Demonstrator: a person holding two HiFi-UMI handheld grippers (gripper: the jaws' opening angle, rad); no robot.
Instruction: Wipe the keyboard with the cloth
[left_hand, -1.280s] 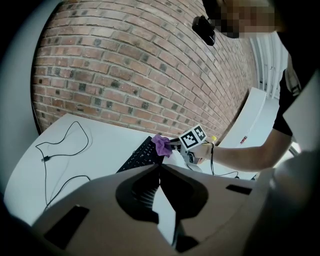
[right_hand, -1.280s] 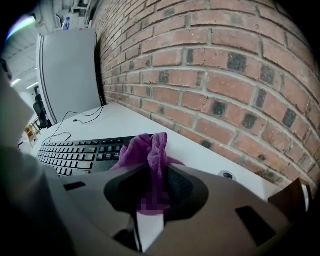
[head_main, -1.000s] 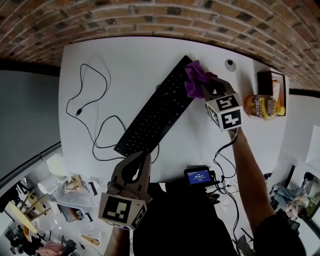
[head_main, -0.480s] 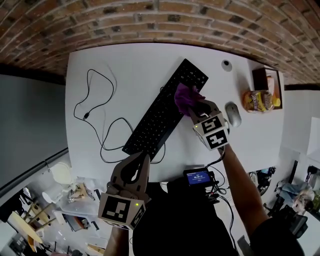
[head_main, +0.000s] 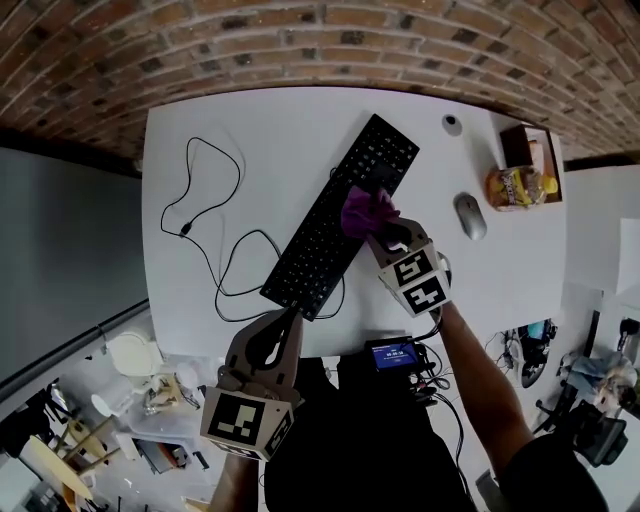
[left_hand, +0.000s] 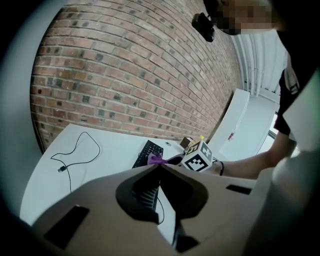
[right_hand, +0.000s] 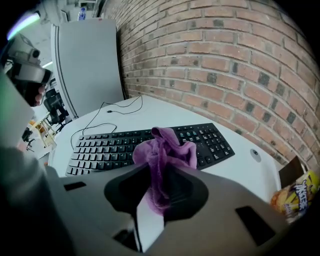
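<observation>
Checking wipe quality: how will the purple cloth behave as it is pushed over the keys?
Probably floppy: the cloth bunches in loose folds where the right tool pinches it. Likely light, as the bunch stands up above the pinch. It may catch on the keyboard, whose keys are raised with gaps.
</observation>
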